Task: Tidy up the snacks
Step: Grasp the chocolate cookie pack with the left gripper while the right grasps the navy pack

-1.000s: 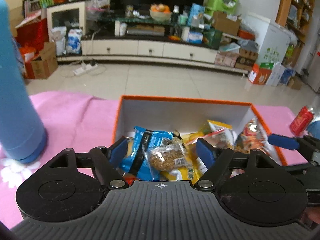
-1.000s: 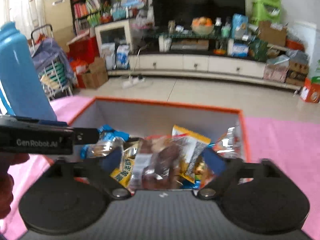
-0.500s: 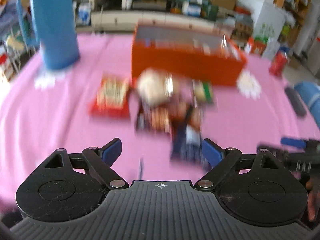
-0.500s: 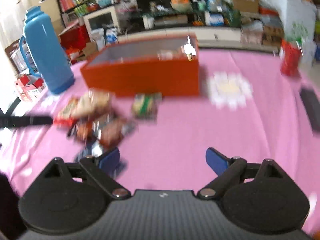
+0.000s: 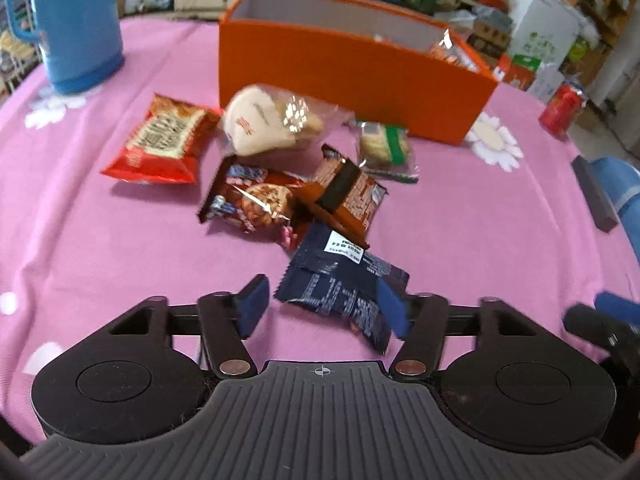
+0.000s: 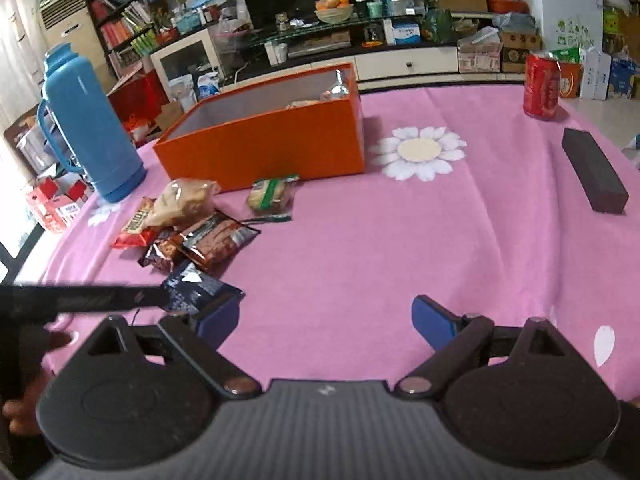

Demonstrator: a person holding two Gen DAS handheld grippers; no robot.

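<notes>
An orange box (image 5: 352, 68) with snacks inside stands on the pink tablecloth; it also shows in the right wrist view (image 6: 260, 144). Loose snacks lie in front of it: a red pack (image 5: 160, 140), a pale bun pack (image 5: 272, 120), a green-white pack (image 5: 384, 146), a cookie pack (image 5: 256, 200), a brown pack (image 5: 348, 196) and a dark blue pack (image 5: 340, 284). My left gripper (image 5: 322, 306) is open, its fingers either side of the dark blue pack's near end. My right gripper (image 6: 326, 322) is open and empty over bare cloth, right of the dark blue pack (image 6: 196, 286).
A blue thermos (image 5: 68, 20) stands at the left, also seen in the right wrist view (image 6: 88, 124). A red can (image 6: 542, 84) and a dark block (image 6: 594, 176) sit at the right. The table edge runs along the left.
Both grippers have pulled back from above the box to the near side of the table. The snacks they held a second ago are gone from the fingers. The left gripper now straddles the dark blue pack.
</notes>
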